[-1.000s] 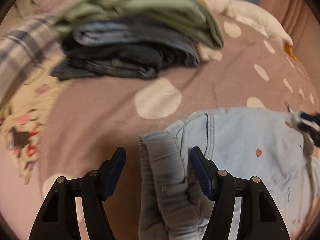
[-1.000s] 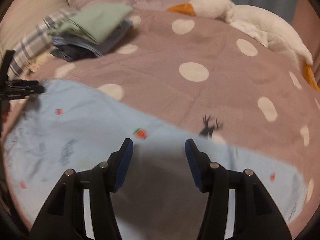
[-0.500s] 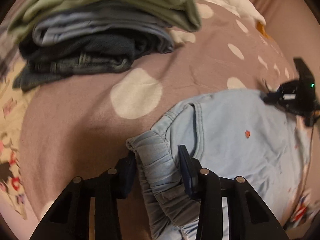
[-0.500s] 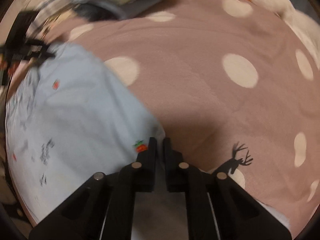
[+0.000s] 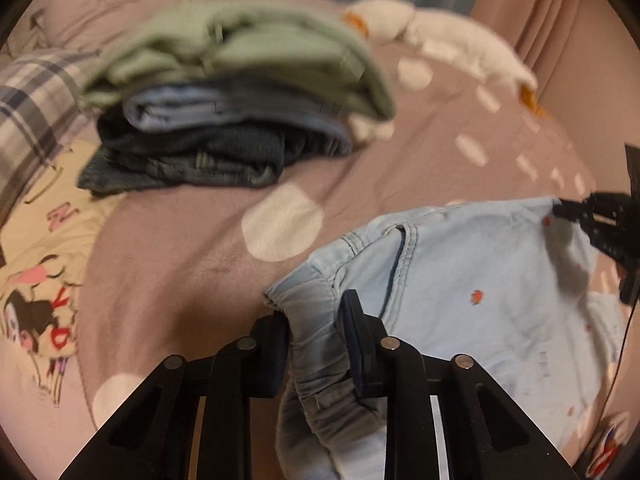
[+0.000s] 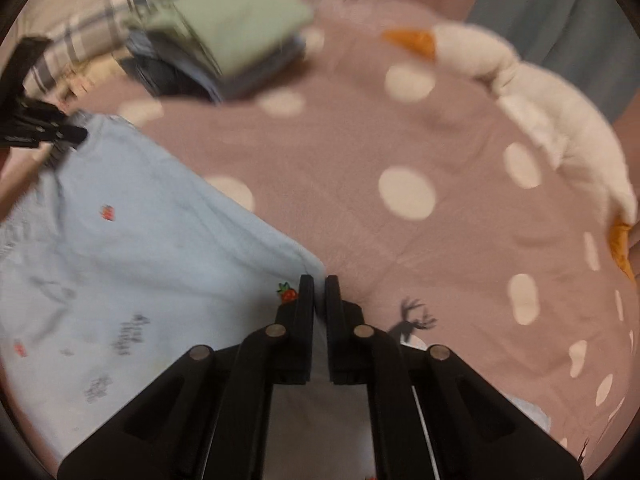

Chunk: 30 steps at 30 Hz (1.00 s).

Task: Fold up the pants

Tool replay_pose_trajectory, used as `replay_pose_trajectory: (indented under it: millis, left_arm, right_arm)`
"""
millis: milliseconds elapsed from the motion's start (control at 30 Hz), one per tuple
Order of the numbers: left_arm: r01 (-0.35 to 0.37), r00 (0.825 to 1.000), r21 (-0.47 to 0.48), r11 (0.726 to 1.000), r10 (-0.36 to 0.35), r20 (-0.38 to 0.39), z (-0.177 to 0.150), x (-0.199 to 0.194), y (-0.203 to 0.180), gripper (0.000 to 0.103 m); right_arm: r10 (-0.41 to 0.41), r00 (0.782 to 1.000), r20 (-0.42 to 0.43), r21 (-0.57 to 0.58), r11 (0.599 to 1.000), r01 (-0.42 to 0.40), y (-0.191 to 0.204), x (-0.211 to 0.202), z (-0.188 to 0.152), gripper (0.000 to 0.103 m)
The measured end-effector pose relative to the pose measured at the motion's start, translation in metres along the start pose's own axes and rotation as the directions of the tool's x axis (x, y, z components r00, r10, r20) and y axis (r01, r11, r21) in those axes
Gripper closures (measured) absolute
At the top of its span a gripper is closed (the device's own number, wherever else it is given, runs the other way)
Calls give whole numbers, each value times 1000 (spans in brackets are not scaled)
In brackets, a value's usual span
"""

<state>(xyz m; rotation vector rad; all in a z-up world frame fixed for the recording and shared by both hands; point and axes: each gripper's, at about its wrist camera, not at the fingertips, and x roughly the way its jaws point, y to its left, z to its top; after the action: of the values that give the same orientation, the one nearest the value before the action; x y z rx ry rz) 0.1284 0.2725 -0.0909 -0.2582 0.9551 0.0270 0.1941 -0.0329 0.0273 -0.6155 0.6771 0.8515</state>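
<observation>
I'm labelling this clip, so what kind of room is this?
Most likely a bedroom: a polka-dot bedspread covers a bed, with a white goose plush toy, a plaid pillow and a stack of folded clothes lying on it.

Pants lay spread on the bed, nearest the cameras. Left tongs sat at the gathered waistband corner, cloth between the pads. Right tongs sat at the opposite edge of the pants, cloth pinched between them. Pile of folded clothes stood farther back on the bed, beyond the pants and to the left in both views. Checked cloth lay left of the pile, a printed one in front of that. Plush goose lay along the far right edge of the bed, behind everything.
</observation>
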Motion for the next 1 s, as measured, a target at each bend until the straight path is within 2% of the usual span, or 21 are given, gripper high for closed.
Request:
replay_pose_trajectory:
  millis: [167,333,500,567,667,733,900,1000]
  left_arm:
    - [14,992,27,1000,-17,129,-23,-45,-22,80]
    - [21,981,47,999,-30,191,-68,-79,-32,80]
    - [57,988,-20,998,-54,144,-112,-79,-23,79]
    - [13,994,-15,1000,-12,111,-130,-74,-24,75]
    - [-37,997,9,999,36,62,-151,-66,-31,75]
    - [-56,996,23,998,54,73,-155,-66,-35,75]
    - [-58,996,16,998,57,63,-151,-65,-33,74]
    - [-51,996,-4,999,51,68,-161,-69,-30,74]
  right_arm:
    - [-8,997,79,-2,1000,8,26,-63,-31,98]
    - [4,997,75,-25,1000,-2,59,-99,-72,97]
    - [30,1000,4,-76,997,-29,109,-109,-126,97]
    - [38,999,-30,-85,996,-40,125,-104,-142,97]
    - [50,994,-93,-78,995,-58,140,-87,-165,97]
    - [60,993,-106,-63,996,-67,144,-83,-172,97]
    - [63,995,-84,-37,997,-66,147,-94,-175,97]
    - [66,993,-96,-40,997,-70,154,-91,-184,97]
